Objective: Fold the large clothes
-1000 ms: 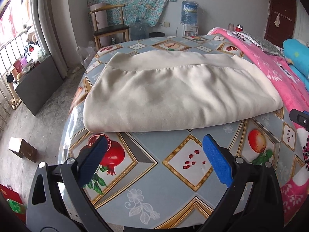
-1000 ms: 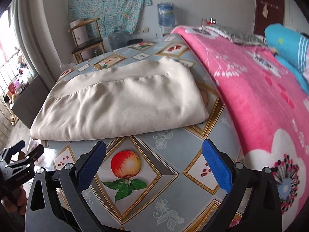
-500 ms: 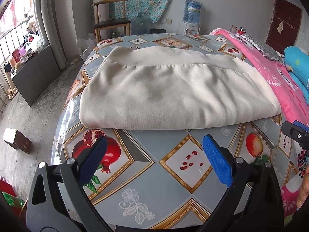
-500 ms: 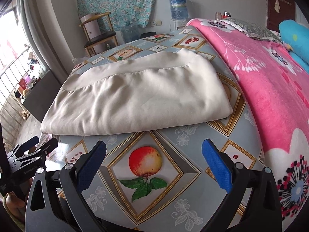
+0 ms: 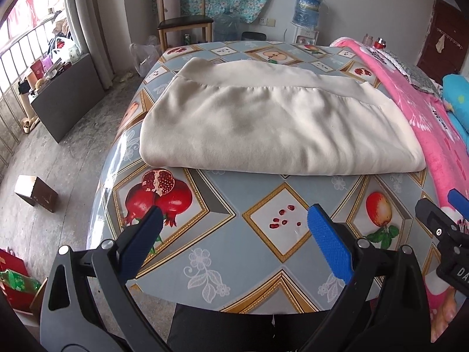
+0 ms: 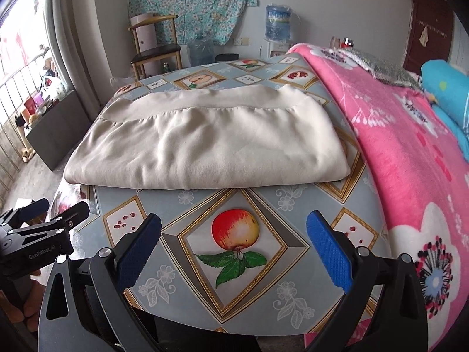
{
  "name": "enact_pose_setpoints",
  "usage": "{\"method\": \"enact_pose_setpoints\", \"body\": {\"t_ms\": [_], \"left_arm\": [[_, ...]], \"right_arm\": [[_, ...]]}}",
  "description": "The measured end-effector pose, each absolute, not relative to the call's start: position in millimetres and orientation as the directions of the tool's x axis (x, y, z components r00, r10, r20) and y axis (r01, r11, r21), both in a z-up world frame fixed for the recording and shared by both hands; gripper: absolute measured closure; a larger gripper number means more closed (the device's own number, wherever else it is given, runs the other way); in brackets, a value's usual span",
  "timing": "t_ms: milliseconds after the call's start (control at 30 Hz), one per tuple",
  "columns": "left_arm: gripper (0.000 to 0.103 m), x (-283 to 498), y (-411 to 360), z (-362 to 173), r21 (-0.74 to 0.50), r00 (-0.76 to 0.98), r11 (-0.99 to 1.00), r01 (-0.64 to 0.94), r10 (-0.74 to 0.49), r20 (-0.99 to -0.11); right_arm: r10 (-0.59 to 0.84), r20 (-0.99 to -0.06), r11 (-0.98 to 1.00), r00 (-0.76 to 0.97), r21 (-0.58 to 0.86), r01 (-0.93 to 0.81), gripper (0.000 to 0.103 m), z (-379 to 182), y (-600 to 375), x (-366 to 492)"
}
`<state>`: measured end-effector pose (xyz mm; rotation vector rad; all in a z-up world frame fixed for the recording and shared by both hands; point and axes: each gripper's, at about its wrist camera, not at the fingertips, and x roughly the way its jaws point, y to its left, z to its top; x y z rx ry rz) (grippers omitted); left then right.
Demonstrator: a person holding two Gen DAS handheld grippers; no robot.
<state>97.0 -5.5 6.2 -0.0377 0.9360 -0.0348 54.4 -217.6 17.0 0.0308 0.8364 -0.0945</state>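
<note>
Since a second ago both grippers have drawn back toward the near edge of the table [image 5: 234,258], so the cream garment [image 5: 278,129] now sits farther from the blue pads in both views, while the garment itself has not shifted. Taking that garment as the landmark: it lies flat in the middle of the fruit-patterned tablecloth, with the pink floral blanket [image 6: 410,152] just beside its right end and the wooden chair [image 5: 183,23] well beyond its far edge. The left gripper [image 5: 234,231] hangs in front of its near left portion, fingers spread wide and holding nothing; the right gripper [image 6: 234,234] hangs in front of its near right portion, likewise spread and empty, over the printed apple. The garment already reads as a neat, layered rectangle: its near edge is a rounded, doubled fold, and a smoother band, perhaps a hem or waistband, runs along its far edge. So the folding looks largely done; what may remain is one more fold end to end to make it compact, or nothing at all. The cloth looks soft, matte and fairly thick, with shallow gathers below the band and faint wrinkles across the top. The table cover is glossy and slick-looking, catching window light at its left curve, so the bundle would probably slide easily if nudged.
</note>
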Motion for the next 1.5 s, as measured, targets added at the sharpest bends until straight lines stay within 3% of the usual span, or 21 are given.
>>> {"method": "enact_pose_setpoints", "body": {"t_ms": [500, 1500], "left_arm": [[0.008, 87, -29, 18, 0.029, 0.614, 0.999, 0.026, 0.007, -0.789], [0.008, 90, -23, 10, -0.013, 0.573, 1.000, -0.006, -0.007, -0.820]], "right_arm": [[-0.119, -0.736, 0.992, 0.666, -0.057, 0.114, 0.006, 20, -219, 49], [-0.130, -0.755, 0.991, 0.643, -0.084, 0.101, 0.006, 15, -219, 56]]}}
